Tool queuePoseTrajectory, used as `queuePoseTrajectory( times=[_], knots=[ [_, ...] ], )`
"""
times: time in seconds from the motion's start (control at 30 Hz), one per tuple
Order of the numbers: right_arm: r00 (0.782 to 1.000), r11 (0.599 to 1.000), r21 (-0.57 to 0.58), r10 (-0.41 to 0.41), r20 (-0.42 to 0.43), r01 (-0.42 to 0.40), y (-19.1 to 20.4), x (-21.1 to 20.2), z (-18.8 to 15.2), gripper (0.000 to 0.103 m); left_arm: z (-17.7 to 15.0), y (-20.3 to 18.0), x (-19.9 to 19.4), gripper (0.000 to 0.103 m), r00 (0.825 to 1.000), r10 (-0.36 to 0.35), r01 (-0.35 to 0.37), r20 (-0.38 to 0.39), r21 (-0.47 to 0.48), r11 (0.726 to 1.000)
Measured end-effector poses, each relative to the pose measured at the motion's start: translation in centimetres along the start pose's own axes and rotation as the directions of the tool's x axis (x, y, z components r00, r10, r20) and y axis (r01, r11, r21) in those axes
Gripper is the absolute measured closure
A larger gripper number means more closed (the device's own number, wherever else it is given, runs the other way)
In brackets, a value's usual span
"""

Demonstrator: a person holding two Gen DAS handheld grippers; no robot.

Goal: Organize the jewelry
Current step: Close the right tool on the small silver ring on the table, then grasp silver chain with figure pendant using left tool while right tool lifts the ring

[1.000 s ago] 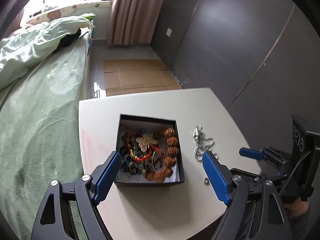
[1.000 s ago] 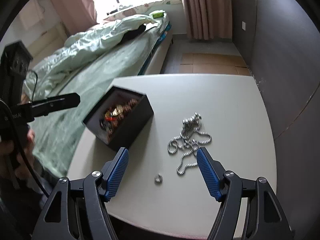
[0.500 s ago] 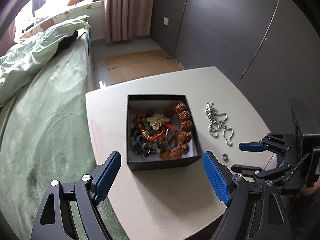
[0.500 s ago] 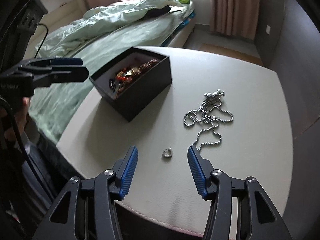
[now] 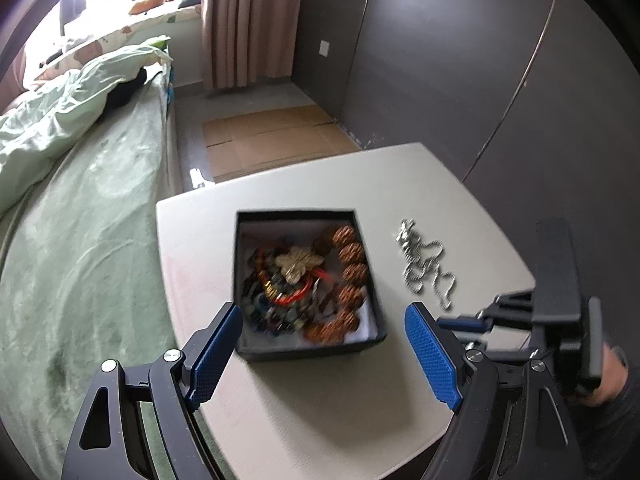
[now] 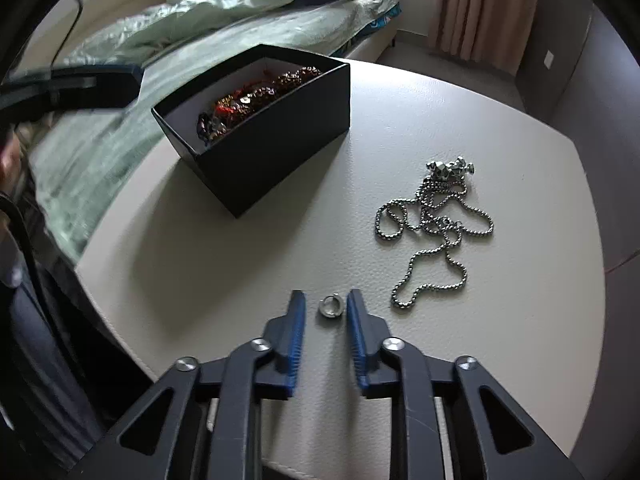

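A black open box [image 5: 308, 354] [image 6: 280, 136] full of beads and bracelets stands on the beige table [image 6: 240, 280]. A silver chain necklace [image 6: 436, 224] [image 5: 426, 266] lies loose to its right. A small silver ring [image 6: 330, 305] lies on the table between the blue fingers [image 6: 297, 320] of my right gripper [image 6: 326, 306], whose jaws are narrowed around it with small gaps on each side. My left gripper [image 5: 320, 332] is wide open and empty, hovering over the near side of the box. The right gripper also shows at the right of the left wrist view [image 5: 464, 324].
A bed with green bedding [image 5: 80, 220] runs along the table's left side. Dark grey wall panels [image 5: 460, 60] stand behind and to the right. Cardboard sheets [image 5: 272, 140] lie on the floor beyond the table. The table's edge [image 6: 116, 292] is close to the ring.
My right gripper has come down to the ring and its jaws have narrowed around it. The left gripper has moved closer over the box and stayed open.
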State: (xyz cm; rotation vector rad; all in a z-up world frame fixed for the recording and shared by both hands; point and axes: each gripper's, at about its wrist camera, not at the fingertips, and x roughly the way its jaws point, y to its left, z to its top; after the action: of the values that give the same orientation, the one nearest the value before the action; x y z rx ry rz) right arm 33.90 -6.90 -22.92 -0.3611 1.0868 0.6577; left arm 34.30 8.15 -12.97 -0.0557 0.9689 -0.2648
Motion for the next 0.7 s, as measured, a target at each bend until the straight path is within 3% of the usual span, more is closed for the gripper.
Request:
queuePoseTrajectory(
  times=[0.17,0.37,0.5,0.7],
  knots=[
    [1.000,0.998,0.054,0.024,0.001,-0.024,-1.0,-0.9,-0.2,0.089,1.5,-1.6,1.0,0.019,0.999,-0.042,0.042,0.010,-0.005,0.999],
    [0.997,0.980,0.195,0.032,0.072,-0.045,-5.6,-3.7,-0.4,0.089,2.7,-4.4,2.6,0.022,0.998,-0.062,0.062,0.011,0.039,0.997],
    [0.993,0.960,0.277,0.015,0.116,-0.047,-8.5,-5.4,-0.8,0.089,3.5,-5.6,4.2,0.031,0.996,-0.091,0.092,-0.019,0.039,0.995],
    [0.986,0.931,0.360,0.007,0.167,-0.068,-11.6,-6.7,-1.3,0.089,5.2,-7.6,6.6,0.032,0.992,-0.088,0.094,-0.086,0.059,0.994]
  ],
)
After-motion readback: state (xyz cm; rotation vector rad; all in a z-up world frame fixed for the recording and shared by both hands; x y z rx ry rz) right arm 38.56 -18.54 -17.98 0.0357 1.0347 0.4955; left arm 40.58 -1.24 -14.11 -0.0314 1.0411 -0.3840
